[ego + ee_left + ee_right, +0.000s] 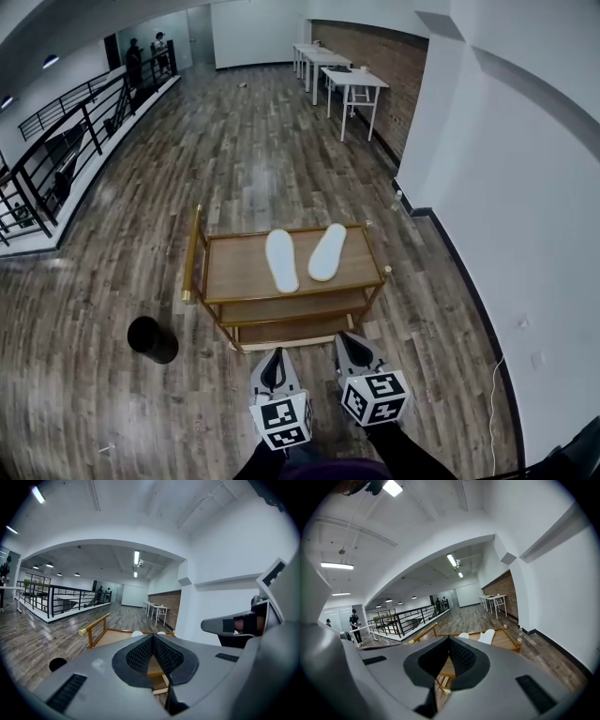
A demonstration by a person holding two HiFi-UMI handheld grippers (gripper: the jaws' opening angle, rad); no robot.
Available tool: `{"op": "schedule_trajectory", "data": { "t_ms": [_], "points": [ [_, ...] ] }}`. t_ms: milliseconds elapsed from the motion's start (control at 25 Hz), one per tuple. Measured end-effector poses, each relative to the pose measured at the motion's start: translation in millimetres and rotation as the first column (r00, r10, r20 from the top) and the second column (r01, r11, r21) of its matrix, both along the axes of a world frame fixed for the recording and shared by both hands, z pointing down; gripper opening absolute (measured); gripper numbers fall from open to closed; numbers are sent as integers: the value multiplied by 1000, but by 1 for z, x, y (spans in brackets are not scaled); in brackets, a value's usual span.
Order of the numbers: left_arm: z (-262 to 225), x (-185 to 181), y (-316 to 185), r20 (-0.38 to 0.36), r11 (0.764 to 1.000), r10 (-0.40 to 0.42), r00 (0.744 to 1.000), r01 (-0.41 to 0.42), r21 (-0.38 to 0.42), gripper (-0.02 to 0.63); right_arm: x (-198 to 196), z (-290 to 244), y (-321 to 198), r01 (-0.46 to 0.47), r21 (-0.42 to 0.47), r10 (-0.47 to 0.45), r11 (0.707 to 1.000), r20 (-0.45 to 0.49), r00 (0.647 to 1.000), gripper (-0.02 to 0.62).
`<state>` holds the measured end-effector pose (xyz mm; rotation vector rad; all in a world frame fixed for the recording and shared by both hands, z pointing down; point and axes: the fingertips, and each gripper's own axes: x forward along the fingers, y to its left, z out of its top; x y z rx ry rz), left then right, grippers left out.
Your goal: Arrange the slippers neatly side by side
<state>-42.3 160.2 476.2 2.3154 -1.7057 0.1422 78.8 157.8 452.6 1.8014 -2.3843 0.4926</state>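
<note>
Head view: slippers (281, 261) ctr cart (234, 274), off edges.

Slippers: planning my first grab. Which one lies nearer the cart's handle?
The left slipper, on the side of the cart with the gold handle; the right slipper lies toward the opposite end.

Cart top (234, 272) open — rail (192, 255) at left.
</note>
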Motion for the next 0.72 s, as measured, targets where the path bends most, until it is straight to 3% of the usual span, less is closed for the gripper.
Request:
{"op": "schedule_trajectory", "data": {
  "t_ms": [720],
  "points": [
    [20,-8,-54,-6,999,-6,1000,6,-45,0,2,13,-58,-26,-31,25,999,-17,1000,-2]
  ]
}}
